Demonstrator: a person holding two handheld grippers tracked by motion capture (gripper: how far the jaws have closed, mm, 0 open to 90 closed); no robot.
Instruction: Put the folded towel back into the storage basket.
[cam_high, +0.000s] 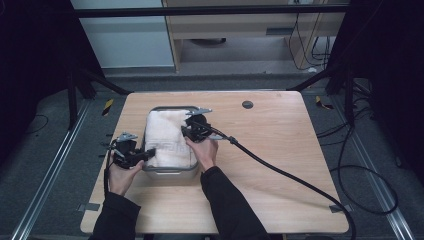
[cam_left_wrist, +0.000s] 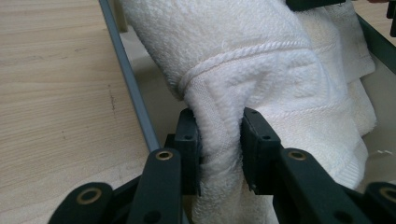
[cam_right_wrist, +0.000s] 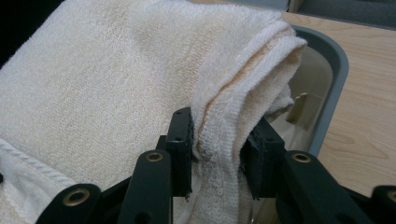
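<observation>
Wooden bench (cam_high: 280, 150) on a dark floor carries a grey tray (cam_high: 170, 171) near its left-centre. At the near-left corner of that tray the left gripper (cam_left_wrist: 219, 140) has its jaws nearly shut on a bunched fold of the white towel (cam_high: 167, 137); farther off, on the tray's right rim, the right gripper (cam_right_wrist: 217, 140) pinches the towel's doubled hem in the same way. Between the two grips the towel runs diagonally, its long axis near to far, draped over and into the tray. Its terry pile is cream-white with a corded border band and faint yellowish tinges.
</observation>
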